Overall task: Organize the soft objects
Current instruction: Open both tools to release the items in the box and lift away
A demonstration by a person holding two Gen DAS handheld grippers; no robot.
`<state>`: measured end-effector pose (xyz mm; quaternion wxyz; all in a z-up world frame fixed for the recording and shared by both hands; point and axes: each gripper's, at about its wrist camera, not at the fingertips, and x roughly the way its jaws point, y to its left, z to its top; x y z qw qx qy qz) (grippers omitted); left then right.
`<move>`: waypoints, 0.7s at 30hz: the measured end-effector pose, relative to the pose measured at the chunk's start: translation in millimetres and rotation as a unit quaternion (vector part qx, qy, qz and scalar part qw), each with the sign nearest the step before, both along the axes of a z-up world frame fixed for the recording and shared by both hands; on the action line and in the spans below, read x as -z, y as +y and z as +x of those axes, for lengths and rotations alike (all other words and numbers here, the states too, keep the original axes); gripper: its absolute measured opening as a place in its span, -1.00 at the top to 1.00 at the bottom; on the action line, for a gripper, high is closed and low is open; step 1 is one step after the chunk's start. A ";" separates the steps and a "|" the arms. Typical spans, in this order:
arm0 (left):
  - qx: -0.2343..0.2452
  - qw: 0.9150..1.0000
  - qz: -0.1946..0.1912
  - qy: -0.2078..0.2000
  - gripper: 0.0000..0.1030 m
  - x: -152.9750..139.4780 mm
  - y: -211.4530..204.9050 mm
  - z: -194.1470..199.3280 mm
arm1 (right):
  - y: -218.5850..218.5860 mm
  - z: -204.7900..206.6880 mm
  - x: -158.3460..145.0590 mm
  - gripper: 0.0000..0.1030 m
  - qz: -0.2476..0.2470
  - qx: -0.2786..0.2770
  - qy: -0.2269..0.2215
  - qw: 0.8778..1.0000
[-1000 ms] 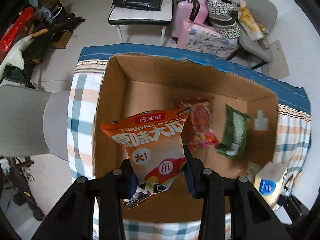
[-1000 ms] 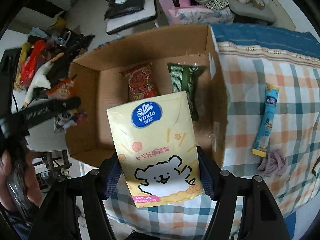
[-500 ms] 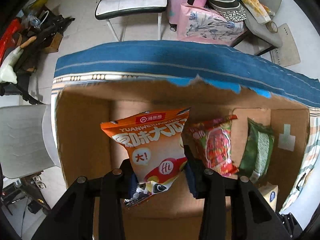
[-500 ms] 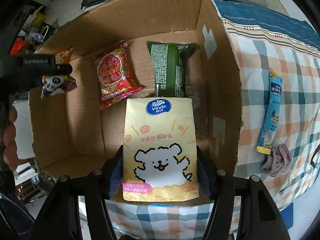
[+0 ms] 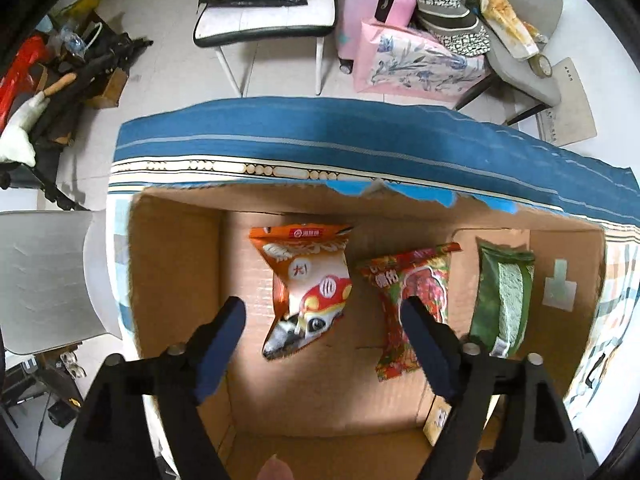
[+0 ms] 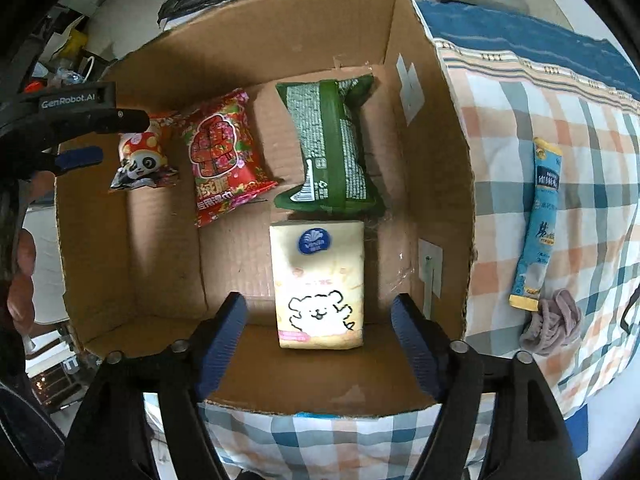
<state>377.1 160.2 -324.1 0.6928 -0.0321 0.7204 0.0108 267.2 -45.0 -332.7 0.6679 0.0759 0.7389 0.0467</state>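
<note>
An open cardboard box [image 5: 176, 264] [image 6: 432, 168] stands on a checked tablecloth. In it lie an orange snack bag [image 5: 308, 288] [image 6: 140, 156], a red snack bag [image 5: 412, 296] [image 6: 224, 152], a green packet [image 5: 504, 300] [image 6: 332, 148] and a cream Vinda tissue pack [image 6: 320, 288]. My left gripper [image 5: 322, 312] is open and empty just above the orange bag. My right gripper [image 6: 318, 308] is open, its fingers on either side of the tissue pack, apart from it.
On the cloth [image 6: 560, 120] right of the box lie a blue sachet [image 6: 538, 224] and a mauve scrunchie [image 6: 554, 324]. Beyond the table stand a bench [image 5: 264, 20], a pink suitcase [image 5: 372, 0], bags and a grey chair [image 5: 44, 280].
Both grippers have opened. The orange bag dropped from the left gripper onto the box floor; the tissue pack dropped from the right gripper into the box's near side.
</note>
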 end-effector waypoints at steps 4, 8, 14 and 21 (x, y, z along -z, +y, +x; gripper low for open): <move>0.004 1.000 0.001 -0.024 -0.86 -21.7 2.9 -17.1 | 1.4 -3.6 -11.3 -0.86 -0.004 -0.006 -0.009 1.000; -0.003 0.998 -0.005 -0.056 -0.93 -45.7 8.9 -44.6 | 5.7 -7.5 -25.1 -1.00 -0.015 -0.013 -0.018 1.000; -0.009 0.995 -0.007 -0.095 -0.95 -74.0 15.1 -98.4 | 8.7 -18.2 -46.9 -1.00 -0.034 -0.027 -0.048 0.998; -0.010 0.990 0.011 -0.139 -0.96 -104.3 15.6 -151.0 | 10.8 -41.0 -80.7 -1.00 -0.045 -0.037 -0.092 0.994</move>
